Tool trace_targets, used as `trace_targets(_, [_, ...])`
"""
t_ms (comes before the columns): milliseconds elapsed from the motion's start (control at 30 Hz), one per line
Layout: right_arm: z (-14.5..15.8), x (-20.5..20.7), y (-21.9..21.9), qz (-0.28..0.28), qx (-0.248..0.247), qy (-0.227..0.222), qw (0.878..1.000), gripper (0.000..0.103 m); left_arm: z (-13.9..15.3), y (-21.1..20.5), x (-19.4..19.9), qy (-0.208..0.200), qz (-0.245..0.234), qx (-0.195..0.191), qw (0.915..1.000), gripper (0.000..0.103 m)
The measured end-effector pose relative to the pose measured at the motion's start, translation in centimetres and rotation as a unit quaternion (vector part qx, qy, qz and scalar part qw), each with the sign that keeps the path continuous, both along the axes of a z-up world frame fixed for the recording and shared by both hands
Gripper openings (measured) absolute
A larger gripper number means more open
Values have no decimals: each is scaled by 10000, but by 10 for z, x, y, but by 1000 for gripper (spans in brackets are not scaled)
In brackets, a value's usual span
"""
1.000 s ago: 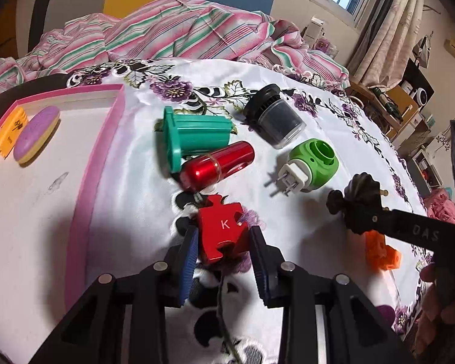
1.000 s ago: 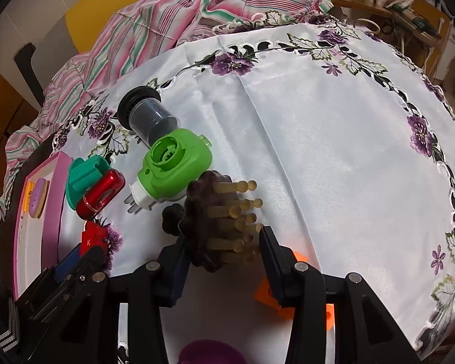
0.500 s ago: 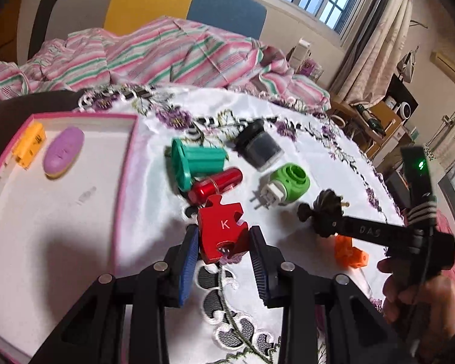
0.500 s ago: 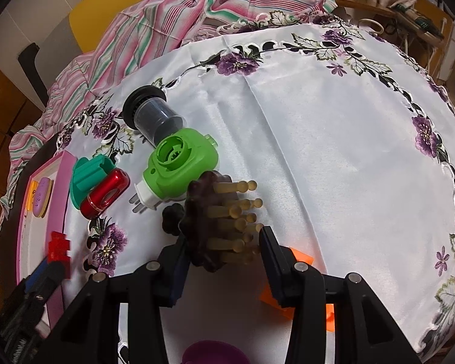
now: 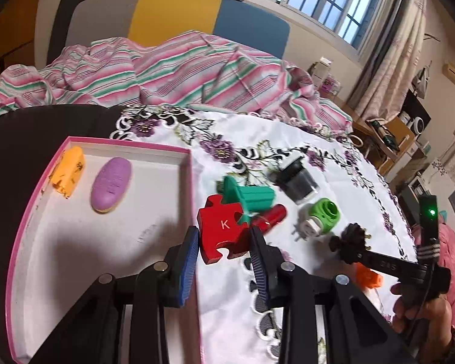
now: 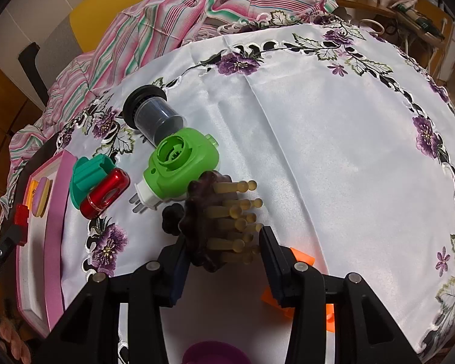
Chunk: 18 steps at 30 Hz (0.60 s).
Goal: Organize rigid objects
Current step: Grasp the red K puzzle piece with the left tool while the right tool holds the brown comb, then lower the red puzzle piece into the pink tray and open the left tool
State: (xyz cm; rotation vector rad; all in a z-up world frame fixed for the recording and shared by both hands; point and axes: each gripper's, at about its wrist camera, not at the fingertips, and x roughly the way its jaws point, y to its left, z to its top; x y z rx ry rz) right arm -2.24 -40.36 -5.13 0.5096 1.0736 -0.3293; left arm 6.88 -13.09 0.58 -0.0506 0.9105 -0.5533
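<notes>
The left gripper (image 5: 224, 253) clamps the red puzzle piece (image 5: 220, 230) just above the tray's (image 5: 194, 200) right rim; best to clear that rim, then set it on bare floor near the purple oval (image 5: 110, 184). The right gripper (image 6: 223, 254) grips the dark brush (image 6: 209, 221).

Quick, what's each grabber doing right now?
Left gripper: closed on the red puzzle piece.
Right gripper: closed on the dark peg brush.
</notes>
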Motion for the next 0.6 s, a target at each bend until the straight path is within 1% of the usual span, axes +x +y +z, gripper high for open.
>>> trace_targets(600, [0,2,1,43,-72,29,10000,45,-26,14,53,147,323,508,9981,33])
